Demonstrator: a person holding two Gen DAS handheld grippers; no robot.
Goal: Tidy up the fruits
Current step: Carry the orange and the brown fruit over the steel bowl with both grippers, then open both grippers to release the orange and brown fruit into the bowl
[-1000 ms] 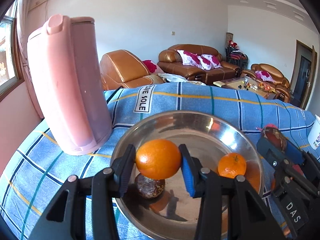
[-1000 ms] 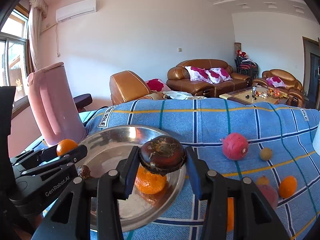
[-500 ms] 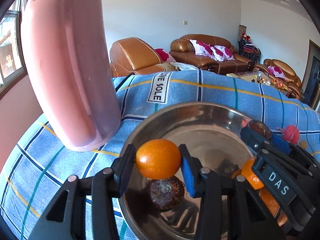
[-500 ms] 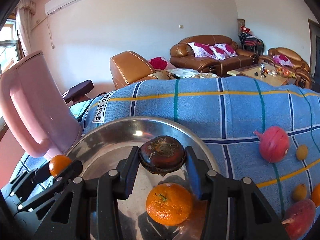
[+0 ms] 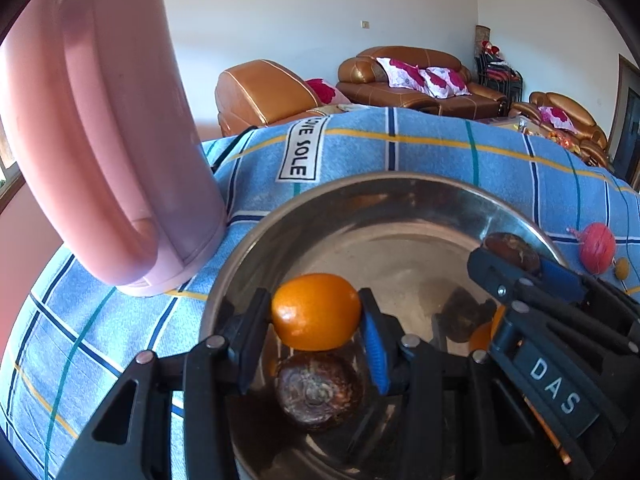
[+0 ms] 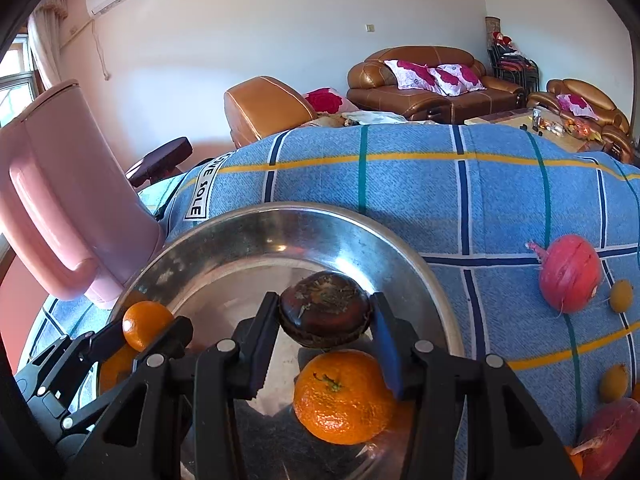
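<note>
My left gripper (image 5: 316, 312) is shut on an orange (image 5: 316, 311) and holds it above the left part of a shiny metal plate (image 5: 360, 196). A dark brown fruit (image 5: 318, 392) lies in the plate right under it. My right gripper (image 6: 325, 312) is shut on another dark brown fruit (image 6: 325, 308) over the plate's (image 6: 424, 268) middle, above an orange (image 6: 342, 396) lying in the plate. The right gripper shows in the left wrist view (image 5: 516, 260), and the left gripper with its orange shows in the right wrist view (image 6: 146, 325).
A tall pink jug (image 5: 100, 140) stands just left of the plate on the blue plaid cloth (image 6: 440, 176). To the plate's right lie a pink-red round fruit (image 6: 570, 274), small yellow fruits (image 6: 621, 295) and another pink-red fruit (image 6: 608, 436). Brown sofas stand behind.
Both grippers have moved closer and lower over the plate, each still holding its fruit. The jug and plate look larger in both views.
</note>
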